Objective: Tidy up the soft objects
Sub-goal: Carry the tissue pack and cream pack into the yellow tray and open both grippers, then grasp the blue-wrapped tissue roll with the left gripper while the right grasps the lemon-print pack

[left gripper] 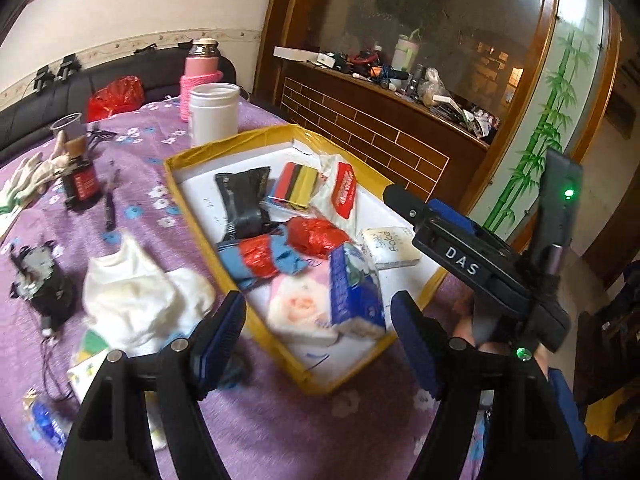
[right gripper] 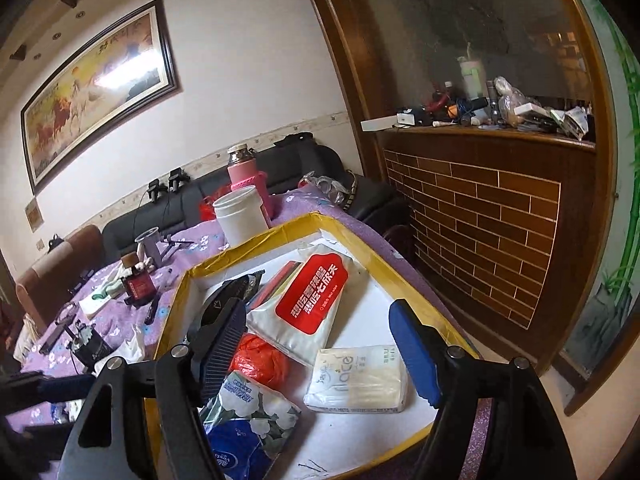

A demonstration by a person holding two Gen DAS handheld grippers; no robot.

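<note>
A yellow-rimmed white tray (left gripper: 192, 156) holds several soft things: a black pouch (left gripper: 240, 196), a striped pack (left gripper: 298, 184), a red-labelled wipes pack (left gripper: 344, 196), a red plastic bag (left gripper: 316, 236), a blue and red cloth (left gripper: 260, 260), a pink tissue pack (left gripper: 296, 308), a blue tissue pack (left gripper: 352, 288) and a white tissue pack (left gripper: 390, 246). My left gripper (left gripper: 320, 344) hangs open above the tray's near end, empty. My right gripper (right gripper: 320, 348) is open and empty over the white tissue pack (right gripper: 360, 380) and red bag (right gripper: 260, 360). A white cloth (left gripper: 140, 296) lies crumpled left of the tray.
On the purple flowered tablecloth stand a white jar (left gripper: 214, 114), a pink flask (left gripper: 200, 72), a small red-labelled bottle (left gripper: 82, 184), a pen (left gripper: 109, 208), a black device (left gripper: 40, 280) and gloves (left gripper: 28, 176). A cluttered wooden counter (left gripper: 380, 128) runs behind the tray.
</note>
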